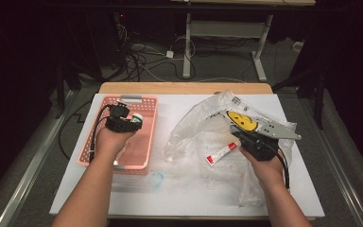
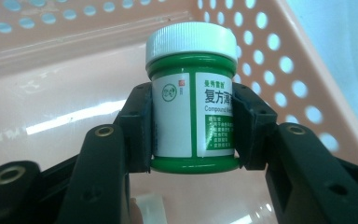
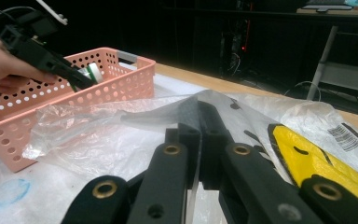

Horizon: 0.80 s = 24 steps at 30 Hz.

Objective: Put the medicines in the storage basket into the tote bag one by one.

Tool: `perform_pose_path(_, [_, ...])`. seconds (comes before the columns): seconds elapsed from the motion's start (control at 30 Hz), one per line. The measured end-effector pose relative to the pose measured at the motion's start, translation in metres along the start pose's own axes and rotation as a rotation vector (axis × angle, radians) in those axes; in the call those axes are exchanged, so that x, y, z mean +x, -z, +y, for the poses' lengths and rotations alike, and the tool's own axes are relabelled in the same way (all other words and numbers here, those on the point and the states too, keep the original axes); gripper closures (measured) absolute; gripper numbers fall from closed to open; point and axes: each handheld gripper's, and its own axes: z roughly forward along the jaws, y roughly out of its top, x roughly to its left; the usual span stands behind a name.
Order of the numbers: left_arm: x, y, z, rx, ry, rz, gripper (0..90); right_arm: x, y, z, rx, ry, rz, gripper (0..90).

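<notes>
Across the white-covered table (image 1: 184,189), wooden strip at far edge; dark room beyond, cables on grey floor, a metal desk frame (image 1: 227,42) behind.

Pink perforated basket (image 1: 147,124) near the table's left edge, toward the far corner. Left gripper (image 1: 133,119) over the basket, jaws clamped on a green jar with white lid (image 2: 193,107), held upright above the basket floor.

Clear plastic bag (image 1: 194,127) crumpled over the right half, reaching near the right edge and toward the near edge. Right gripper (image 3: 193,140) jaws pinched narrow on a fold of the bag. Red-and-white tube (image 1: 221,153) lies at the bag's middle. Small blue ring (image 1: 156,179) sits just past the basket's near corner. Bare table along the near edge.
</notes>
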Motion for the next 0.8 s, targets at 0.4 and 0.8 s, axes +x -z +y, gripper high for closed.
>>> perform_pose_path(0.4, [-0.012, 0.025, -0.026, -0.075, -0.037, -0.006, 53.6, 0.0, 0.002, 0.0, -0.002, 0.003, -0.004, 90.0])
perform_pose_path(0.8, [-0.033, 0.046, -0.052, -0.165, -0.089, -0.038, 53.6, 0.001, 0.002, 0.001, -0.003, 0.006, -0.002, 90.0])
